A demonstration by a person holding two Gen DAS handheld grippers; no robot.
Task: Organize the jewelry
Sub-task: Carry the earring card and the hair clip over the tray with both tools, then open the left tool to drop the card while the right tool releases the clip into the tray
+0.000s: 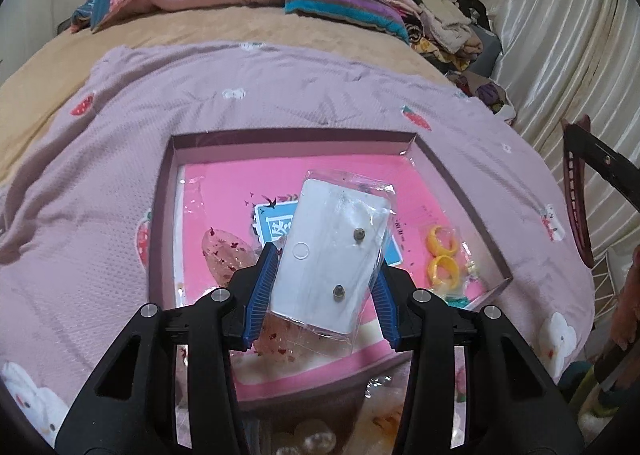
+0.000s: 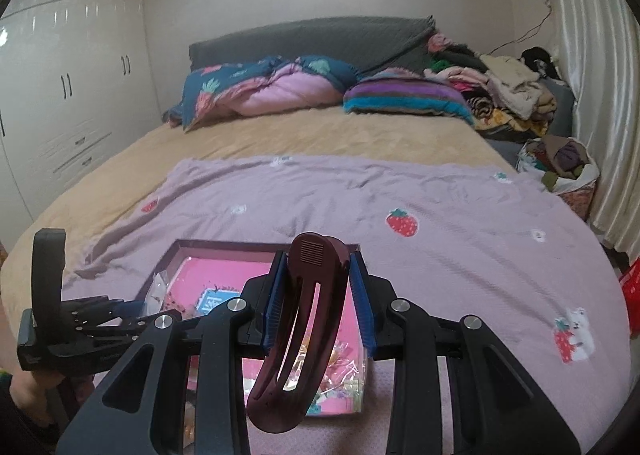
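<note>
bedroom first: a wide bed [image 2: 304,135] under a lilac strawberry-print blanket [image 2: 440,207], folded bedding and clothes piled at the headboard, white wardrobes off to one side. on the blanket sits a shallow box [image 1: 460,179] with dark walls and a pink floor, already holding some yellow rings in a clear bag [image 1: 442,255] near its right wall.

over the box, the left gripper [image 1: 324,287] is closed across the width of a white earring card in a clear sleeve [image 1: 332,251], two studs showing on it. it looks light and thin; the plastic is probably slippery, so pinching the stiff card edges seems safest.

the right gripper [image 2: 320,303] is clamped on a dark red hair clip [image 2: 300,335], held by its sides just above the box. it looks like rigid plastic, light, likely springy at the hinge.
</note>
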